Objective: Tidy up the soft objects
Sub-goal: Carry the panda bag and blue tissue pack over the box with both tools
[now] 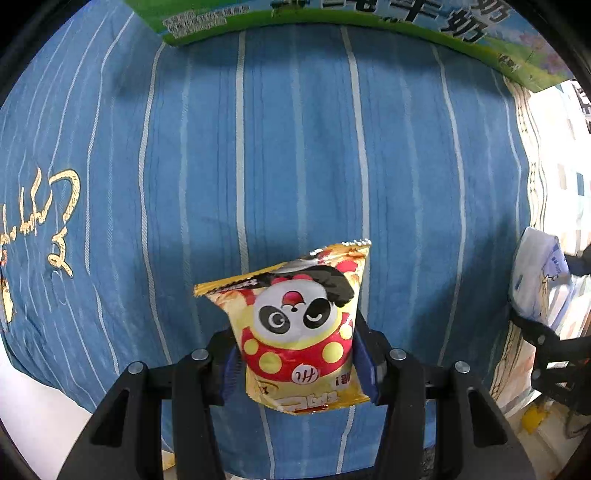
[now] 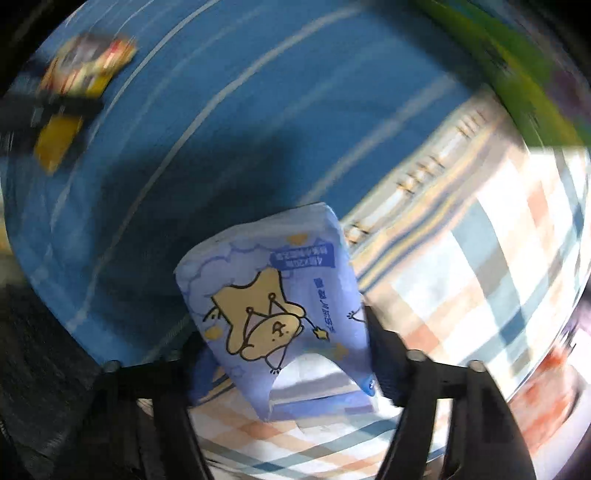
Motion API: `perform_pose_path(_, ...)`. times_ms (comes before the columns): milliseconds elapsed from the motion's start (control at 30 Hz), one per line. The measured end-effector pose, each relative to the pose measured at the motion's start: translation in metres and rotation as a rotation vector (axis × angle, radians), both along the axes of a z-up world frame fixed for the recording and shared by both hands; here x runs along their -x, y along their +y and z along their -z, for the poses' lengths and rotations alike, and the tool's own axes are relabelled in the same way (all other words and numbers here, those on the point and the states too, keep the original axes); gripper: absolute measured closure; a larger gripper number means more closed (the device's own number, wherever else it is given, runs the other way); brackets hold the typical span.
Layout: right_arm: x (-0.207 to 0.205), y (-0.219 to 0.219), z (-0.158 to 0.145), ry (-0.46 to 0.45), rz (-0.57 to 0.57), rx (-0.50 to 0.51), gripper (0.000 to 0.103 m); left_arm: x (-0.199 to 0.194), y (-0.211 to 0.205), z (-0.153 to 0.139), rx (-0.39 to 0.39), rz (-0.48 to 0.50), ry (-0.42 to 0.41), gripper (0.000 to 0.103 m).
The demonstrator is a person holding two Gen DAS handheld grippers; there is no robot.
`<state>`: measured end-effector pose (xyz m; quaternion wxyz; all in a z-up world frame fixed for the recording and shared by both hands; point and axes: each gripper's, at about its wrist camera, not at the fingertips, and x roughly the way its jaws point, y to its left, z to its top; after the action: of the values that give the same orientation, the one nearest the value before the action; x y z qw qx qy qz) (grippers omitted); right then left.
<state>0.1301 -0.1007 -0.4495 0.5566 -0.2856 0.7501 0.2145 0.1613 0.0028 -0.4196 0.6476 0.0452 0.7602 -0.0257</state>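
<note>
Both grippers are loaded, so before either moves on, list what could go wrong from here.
1. The left gripper pinches the puffy snack bag low down; more squeeze could burst it or crush its contents.
2. The right gripper holds the soft tissue pack by its lower part. The right wrist view is motion-blurred, so a fast swing might work it loose.
3. The green carton stands just ahead; the raised bag could bump it.

Snack bag: glossy printed plastic film, crimped top edge. Tissue pack: soft, smooth plastic wrap with slight sheen. Striped blue cloth: matt woven fabric, lightly creased, gold embroidery. Checked cloth: matt fabric. Left gripper: matt black plastic, metal pins. Carton: printed cardboard.
</note>
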Motion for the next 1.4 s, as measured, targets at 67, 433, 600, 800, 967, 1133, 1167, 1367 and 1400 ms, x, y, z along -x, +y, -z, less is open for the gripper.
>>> perform_pose_path(67, -0.013, -0.009, -0.003, 0.017, 0.121, -0.024, 0.042, -0.002, -0.004, -0.004, 0.001, 0.001, -0.017, 0.055)
perform_pose_path(433, -0.048, -0.047, -0.006, 0.039, 0.571, -0.047, 0.054, -0.007, -0.020, -0.012, -0.012, 0.020, -0.071, 0.059)
perform_pose_path(600, -0.047, -0.060, -0.011, 0.037, 0.665, -0.089, 0.057, -0.011, -0.022, -0.023, -0.010, 0.025, -0.109, 0.062)
perform_pose_path(800, -0.017, -0.082, -0.025, 0.026, 0.733, -0.156, 0.059, -0.010, -0.023, -0.056, 0.013, 0.015, -0.181, 0.063)
perform_pose_path(967, -0.001, -0.106, -0.061, -0.013, 0.781, -0.235, 0.059, -0.011, -0.014, -0.099, 0.046, -0.010, -0.255, 0.063)
perform_pose_path(1133, -0.011, -0.106, -0.132, -0.146, 0.801, -0.306, 0.059, -0.025, -0.011, -0.158, 0.052, -0.022, -0.372, 0.063)
perform_pose_path(1167, -0.015, -0.106, -0.149, -0.199, 0.793, -0.295, 0.059, -0.029, -0.011, -0.172, 0.044, -0.017, -0.398, 0.063)
perform_pose_path(1367, -0.046, -0.116, -0.228, -0.335, 0.788, -0.332, 0.059, -0.056, -0.004, -0.219, 0.057, -0.027, -0.481, 0.063)
perform_pose_path(1400, -0.050, -0.115, -0.237, -0.345, 0.786, -0.340, 0.059, -0.059, -0.002, -0.227, 0.059, -0.029, -0.496, 0.063)
